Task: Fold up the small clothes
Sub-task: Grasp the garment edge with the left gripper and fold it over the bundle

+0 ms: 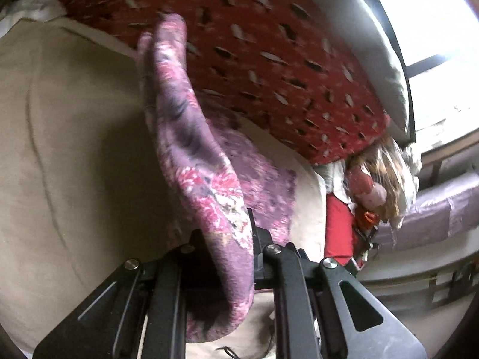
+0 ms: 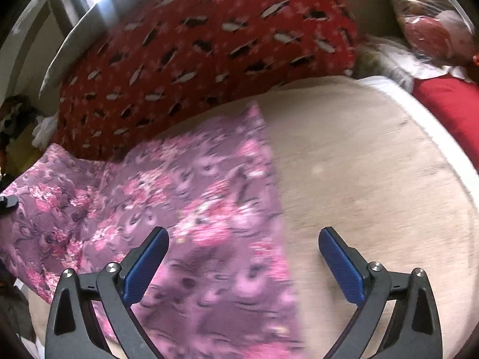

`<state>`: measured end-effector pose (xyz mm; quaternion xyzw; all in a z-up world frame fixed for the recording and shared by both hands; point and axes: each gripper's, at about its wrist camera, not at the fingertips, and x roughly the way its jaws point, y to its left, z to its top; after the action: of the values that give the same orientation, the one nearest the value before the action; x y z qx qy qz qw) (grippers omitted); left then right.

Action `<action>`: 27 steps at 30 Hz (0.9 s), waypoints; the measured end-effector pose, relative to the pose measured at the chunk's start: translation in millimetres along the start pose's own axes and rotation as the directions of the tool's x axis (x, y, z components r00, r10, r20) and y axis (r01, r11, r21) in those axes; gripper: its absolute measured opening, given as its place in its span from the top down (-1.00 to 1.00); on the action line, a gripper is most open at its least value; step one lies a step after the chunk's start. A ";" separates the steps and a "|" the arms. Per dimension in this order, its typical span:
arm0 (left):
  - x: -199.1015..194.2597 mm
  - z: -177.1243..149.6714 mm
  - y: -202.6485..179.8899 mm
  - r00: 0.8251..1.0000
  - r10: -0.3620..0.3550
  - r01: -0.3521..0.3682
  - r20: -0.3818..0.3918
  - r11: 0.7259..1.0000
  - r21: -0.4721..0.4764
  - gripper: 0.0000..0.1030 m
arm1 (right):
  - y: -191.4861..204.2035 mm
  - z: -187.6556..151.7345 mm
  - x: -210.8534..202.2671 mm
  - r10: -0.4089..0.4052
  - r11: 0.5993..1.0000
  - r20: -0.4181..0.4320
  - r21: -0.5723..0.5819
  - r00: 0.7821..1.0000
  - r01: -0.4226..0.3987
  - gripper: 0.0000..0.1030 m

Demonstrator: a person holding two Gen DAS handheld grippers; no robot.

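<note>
No brand, label or writing can be read on anything in either view. The left gripper [image 1: 227, 239] is clenched on a fold of the purple floral cloth [image 1: 191, 155], holding it lifted so the fabric rises in a ridge from between the fingers. The right gripper [image 2: 242, 257] hangs released, its blue pads [image 2: 146, 266] spread wide above the cloth's [image 2: 185, 209] right edge. The cloth lies spread over the left part of the beige bed sheet [image 2: 359, 179], its far edge against the red patterned pillow [image 2: 209, 45]. A red cushion [image 2: 449, 104] sits past the sheet's right edge.
</note>
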<state>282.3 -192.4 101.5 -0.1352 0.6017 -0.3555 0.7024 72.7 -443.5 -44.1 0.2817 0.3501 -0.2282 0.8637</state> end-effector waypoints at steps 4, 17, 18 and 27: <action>14.0 -8.0 -27.3 1.000 -0.006 0.007 -0.023 1.000 0.030 0.78 | -22.4 1.2 -2.7 -0.059 0.998 -0.012 -0.034 0.998 0.059 -0.97; 125.2 -40.7 -75.0 0.973 0.047 -0.032 -0.227 0.997 0.069 0.63 | -29.4 -19.9 5.6 -0.086 0.991 0.037 -0.103 0.996 0.089 -0.99; 135.3 -44.2 -74.0 0.968 0.060 -0.046 -0.243 0.997 0.062 0.61 | -30.5 -20.5 4.8 -0.080 0.991 0.041 -0.100 0.996 0.084 -1.00; 132.5 -55.2 -45.3 0.951 -0.116 0.082 -0.286 0.988 -0.127 0.21 | -31.4 -20.4 6.6 -0.066 0.993 0.046 -0.096 0.997 0.070 -1.00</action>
<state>218.1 -299.2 17.0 -0.1508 0.7108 -0.3716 0.5779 48.7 -454.8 -71.4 0.2222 0.3517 -0.2462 0.8754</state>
